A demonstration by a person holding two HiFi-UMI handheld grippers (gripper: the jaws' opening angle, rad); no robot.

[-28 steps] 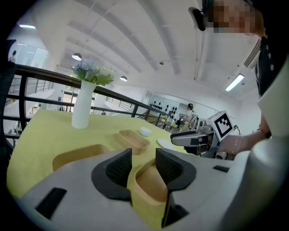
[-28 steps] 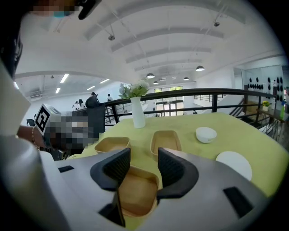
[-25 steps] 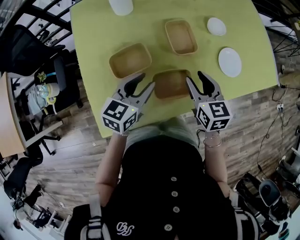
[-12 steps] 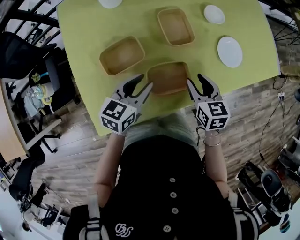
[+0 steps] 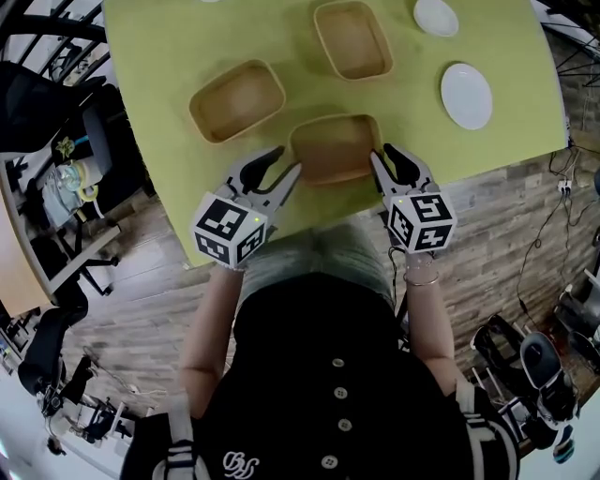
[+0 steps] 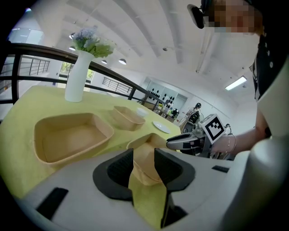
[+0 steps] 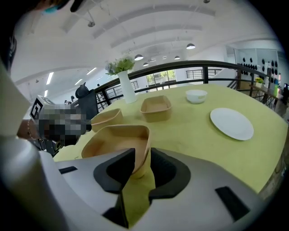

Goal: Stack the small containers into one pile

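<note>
Three tan rectangular containers sit apart on the yellow-green table (image 5: pixel 159 56). The near container (image 5: pixel 330 148) lies at the front edge, a second container (image 5: pixel 236 99) is to its left, and a third container (image 5: pixel 352 39) is farther back. My left gripper (image 5: pixel 284 164) has the near container's left front corner (image 6: pixel 145 158) between its closing jaws, and the corner fills the gap. My right gripper (image 5: pixel 387 159) is closing on the right front corner (image 7: pixel 137 155), with the wall pinched between its pads. The container rests on the table.
A white plate (image 5: pixel 466 95) and a small white bowl (image 5: pixel 436 16) lie at the table's right. A white vase with flowers (image 6: pixel 77 76) stands at the far side. The table's front edge runs just under both grippers, with wooden floor and chairs beyond.
Both grippers have come in against the near container's front corners. The right jaws have narrowed clearly, the left a little. The container stays on the table.
</note>
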